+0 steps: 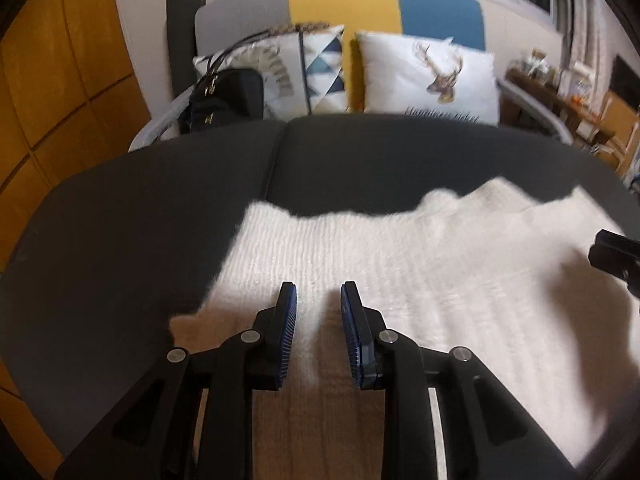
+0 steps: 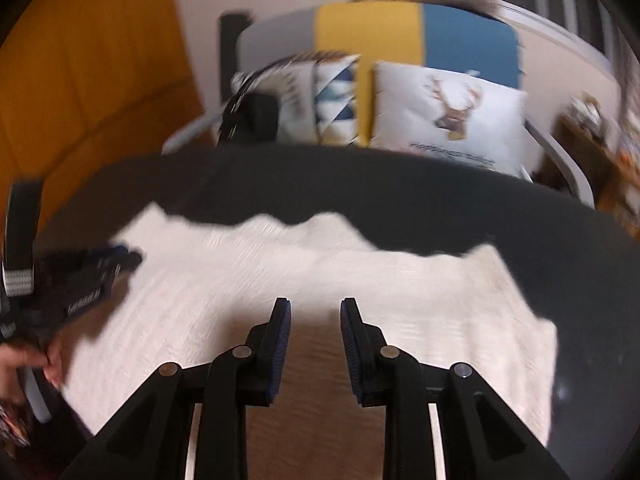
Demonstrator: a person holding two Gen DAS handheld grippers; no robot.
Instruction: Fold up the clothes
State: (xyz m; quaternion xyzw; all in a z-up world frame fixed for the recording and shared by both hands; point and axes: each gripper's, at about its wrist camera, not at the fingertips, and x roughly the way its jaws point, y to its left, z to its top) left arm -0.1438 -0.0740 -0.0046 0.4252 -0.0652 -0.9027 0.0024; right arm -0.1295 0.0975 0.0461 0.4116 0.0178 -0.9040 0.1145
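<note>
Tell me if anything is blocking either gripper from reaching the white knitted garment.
Nothing visible does. The left gripper and right gripper both hover with jaws apart, empty, directly over the white knitted garment spread on the dark cushion.

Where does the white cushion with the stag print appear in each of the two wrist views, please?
Left wrist view: the stag cushion is upper right of centre, behind the dark surface.
Right wrist view: the stag cushion is upper right of centre, blurred.
Shared landmark: the yellow stripe just left of it.
</note>
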